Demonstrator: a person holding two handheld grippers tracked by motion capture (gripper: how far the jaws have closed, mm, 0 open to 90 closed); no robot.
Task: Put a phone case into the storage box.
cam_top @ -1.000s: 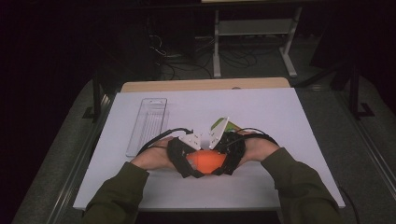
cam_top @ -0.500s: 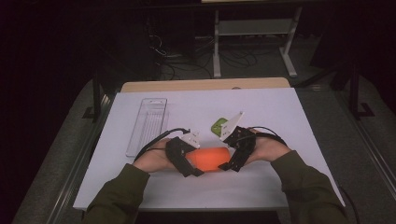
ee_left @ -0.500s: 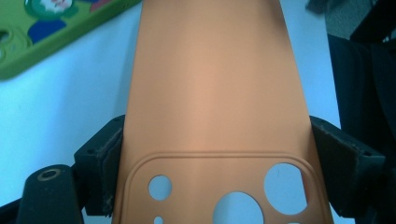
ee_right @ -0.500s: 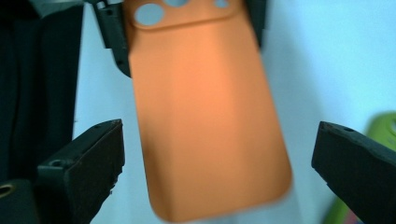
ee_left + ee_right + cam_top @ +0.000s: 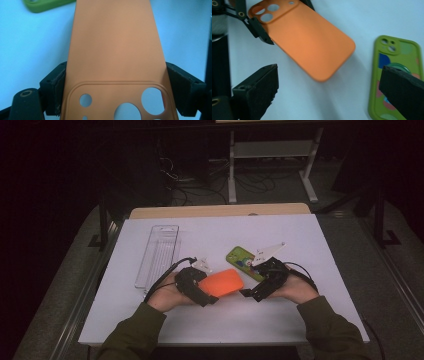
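An orange phone case (image 5: 222,282) with camera cut-outs hangs just above the white table top. My left gripper (image 5: 204,291) is shut on its camera end. In the left gripper view the pads (image 5: 53,87) press both long edges of the orange case (image 5: 115,50). My right gripper (image 5: 256,287) stands open a little to the right of the case's free end; its jaws have just been opening and nothing is between them. The right gripper view has the wide-apart jaws of the right gripper (image 5: 332,92) over bare table, the orange case (image 5: 312,42) ahead. A green patterned phone case (image 5: 242,261) lies flat beside it.
A clear plastic tray (image 5: 157,255) lies on the left of the white table cover (image 5: 310,235). A wooden strip (image 5: 215,211) runs along the far edge. Dark floor with cables and a stand lies beyond the table.
My right gripper has let go of the orange case and drawn off to the right, baring the green case. The left gripper has kept still with the orange case in it.
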